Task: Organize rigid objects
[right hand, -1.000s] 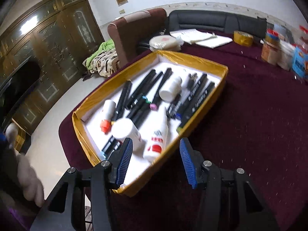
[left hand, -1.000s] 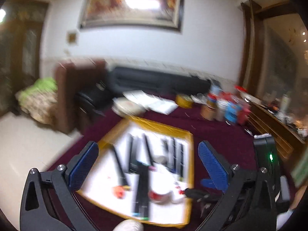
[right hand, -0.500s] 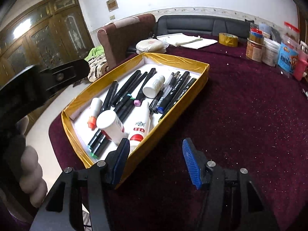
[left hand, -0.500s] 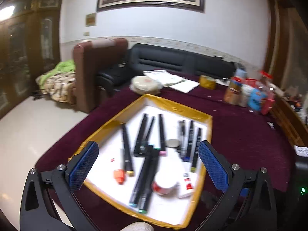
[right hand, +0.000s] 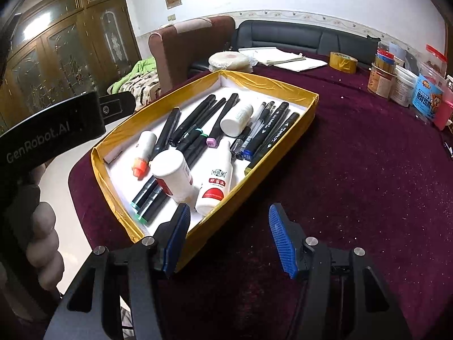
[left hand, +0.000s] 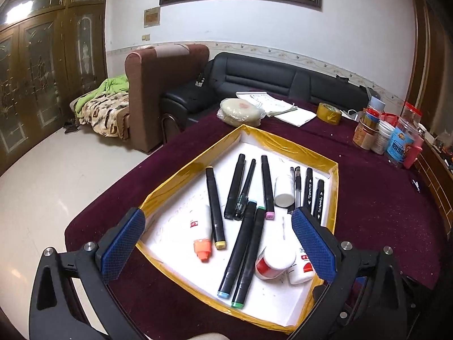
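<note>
Both my tongs, left tongs (left hand: 218,243) and right tongs (right hand: 228,238), are open and empty; the markers (left hand: 240,252) look light, stiff, smooth, so I would grip one mid-barrel.

The left gripper (left hand: 218,243) hangs tilted downward over the near end of the yellow-rimmed tray (left hand: 181,177), its jaws spread wide with nothing pressed between the blue pads (left hand: 123,245). The right gripper (right hand: 228,238) sits lower at the tray's near right corner, jaws about half apart and empty, having just been opening; its left pad (right hand: 177,238) is beside the tray's outer wall. A hand (right hand: 42,235) grips the left gripper's handle, left of the tray.
</note>
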